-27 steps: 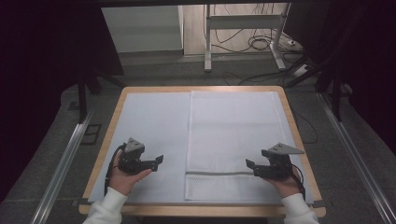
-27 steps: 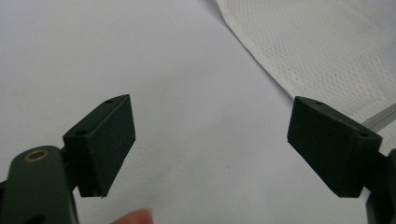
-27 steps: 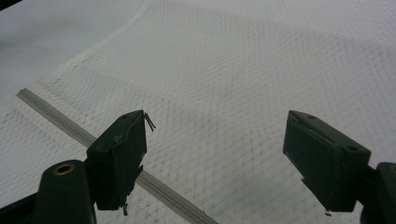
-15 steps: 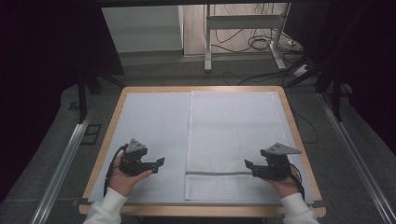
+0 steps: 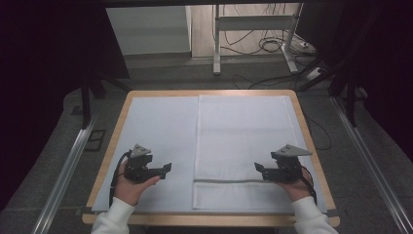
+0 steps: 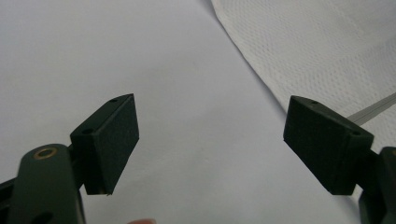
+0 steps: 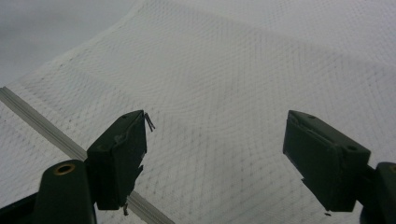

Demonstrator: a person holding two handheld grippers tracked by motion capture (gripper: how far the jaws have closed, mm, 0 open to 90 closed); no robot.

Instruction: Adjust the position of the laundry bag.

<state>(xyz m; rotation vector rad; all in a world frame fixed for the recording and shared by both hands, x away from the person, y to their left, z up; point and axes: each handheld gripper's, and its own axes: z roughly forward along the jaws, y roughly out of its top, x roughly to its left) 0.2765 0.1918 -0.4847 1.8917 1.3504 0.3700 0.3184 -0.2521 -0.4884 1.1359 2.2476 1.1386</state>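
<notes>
Left claw [image 5: 168,168] wide and empty, right claw [image 5: 257,168] wide over white towel [image 5: 243,141], towel's long axis running near-to-far, grey stripe [image 5: 229,181] crosswise

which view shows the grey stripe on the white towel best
The high view: the grey stripe runs whole across the towel. The right gripper view catches a slanting stretch of it; the left gripper view a short end.

no readable text, labels, brands, numbers or signs
</notes>
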